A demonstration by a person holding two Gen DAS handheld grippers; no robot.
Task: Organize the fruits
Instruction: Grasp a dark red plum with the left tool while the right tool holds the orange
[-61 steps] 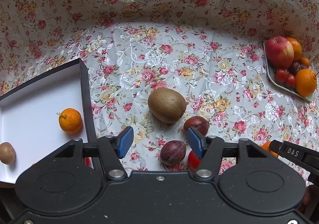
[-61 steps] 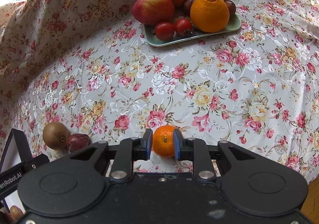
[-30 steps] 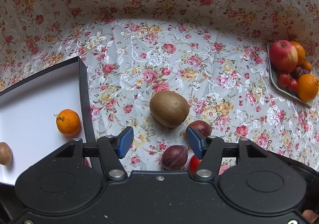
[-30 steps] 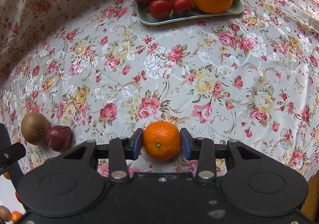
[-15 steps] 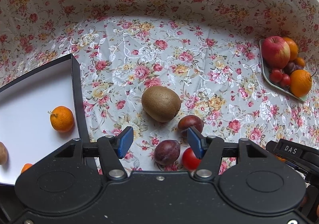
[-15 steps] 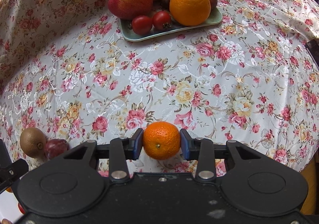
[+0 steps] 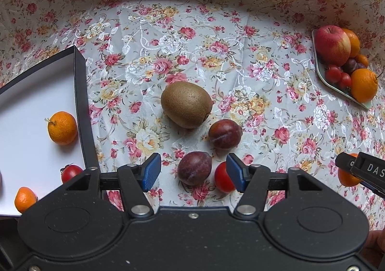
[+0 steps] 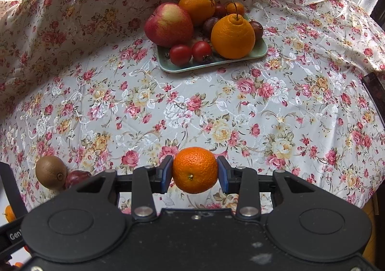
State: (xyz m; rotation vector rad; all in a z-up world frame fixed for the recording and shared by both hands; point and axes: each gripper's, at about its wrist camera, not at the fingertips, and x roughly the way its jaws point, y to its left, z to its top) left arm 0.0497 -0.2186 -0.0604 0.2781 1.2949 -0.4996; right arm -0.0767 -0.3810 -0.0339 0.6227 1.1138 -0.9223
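Observation:
My right gripper [image 8: 195, 173] is shut on a small mandarin [image 8: 195, 173], lifted clear of the flowered cloth. In the left wrist view that same mandarin [image 7: 346, 178] shows at the right edge, held by the other tool. My left gripper [image 7: 193, 172] hangs open above a dark plum [image 7: 194, 168] and a cherry tomato [image 7: 222, 177], touching neither. A second plum [image 7: 225, 134] and a kiwi [image 7: 186, 104] lie just beyond. The white box with black walls [image 7: 80, 107] at the left holds a mandarin [image 7: 62, 128], a cherry tomato [image 7: 70, 173] and another small mandarin [image 7: 24, 199].
A pale green tray [image 8: 192, 67] at the far side carries an apple [image 8: 168, 24], two cherry tomatoes [image 8: 180, 54], oranges [image 8: 232, 36] and plums. The cloth rises in folds behind it. The table edge drops off at the right in the right wrist view.
My right gripper has risen with the mandarin, so the tray and cloth look farther off. The left gripper has stayed open over the plum and tomato, its view shifting slightly.

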